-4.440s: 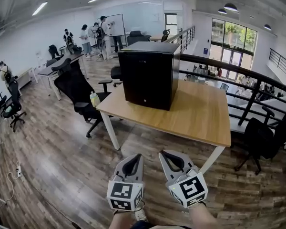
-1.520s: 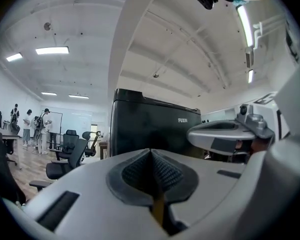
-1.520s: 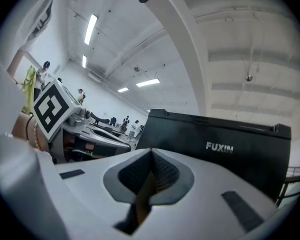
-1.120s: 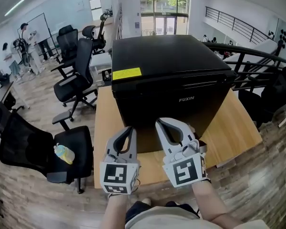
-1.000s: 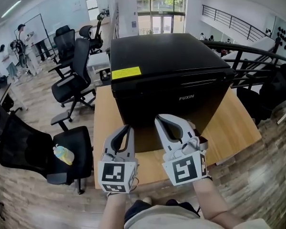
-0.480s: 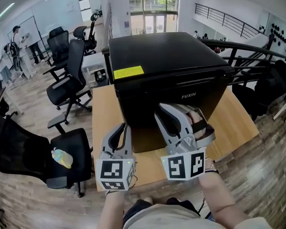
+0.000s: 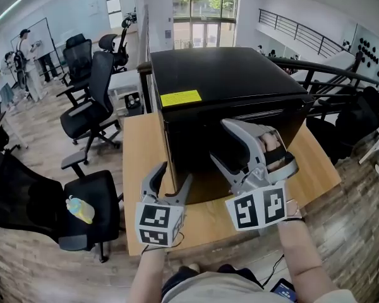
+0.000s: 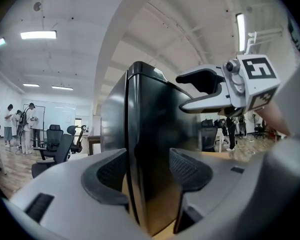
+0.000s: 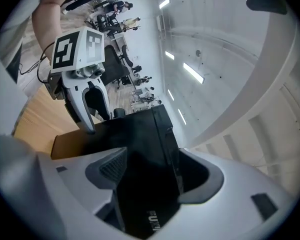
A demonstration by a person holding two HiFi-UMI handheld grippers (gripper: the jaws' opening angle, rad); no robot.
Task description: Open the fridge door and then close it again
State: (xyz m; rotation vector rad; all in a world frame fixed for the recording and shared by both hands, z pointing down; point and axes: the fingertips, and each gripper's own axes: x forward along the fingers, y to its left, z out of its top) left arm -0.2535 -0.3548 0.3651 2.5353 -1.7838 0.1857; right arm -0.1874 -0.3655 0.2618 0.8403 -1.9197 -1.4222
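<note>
A black mini fridge (image 7: 227, 74) stands on a wooden table (image 7: 142, 169), its door shut and facing me. My left gripper (image 7: 172, 177) is low at the door's left bottom corner. Its jaws are opening, and in the left gripper view (image 8: 147, 169) the fridge's front left edge (image 8: 132, 149) runs between the pads, apart from both. My right gripper (image 7: 224, 145) lies rolled on its side before the door, its jaws opening too. In the right gripper view (image 9: 150, 171) the door's front (image 9: 140, 194) fills the gap and neither pad presses on it.
Black office chairs (image 7: 88, 106) stand to the left, the nearest (image 7: 44, 213) with a bottle (image 7: 81, 209) on its seat. A dark railing (image 7: 331, 74) runs behind the table at right. People (image 7: 28, 59) stand far back left. The table's front edge is close to my body.
Both grippers' jaws have gone from shut to wide apart. The right gripper has rolled onto its side and risen slightly before the door. The left gripper has sunk a little.
</note>
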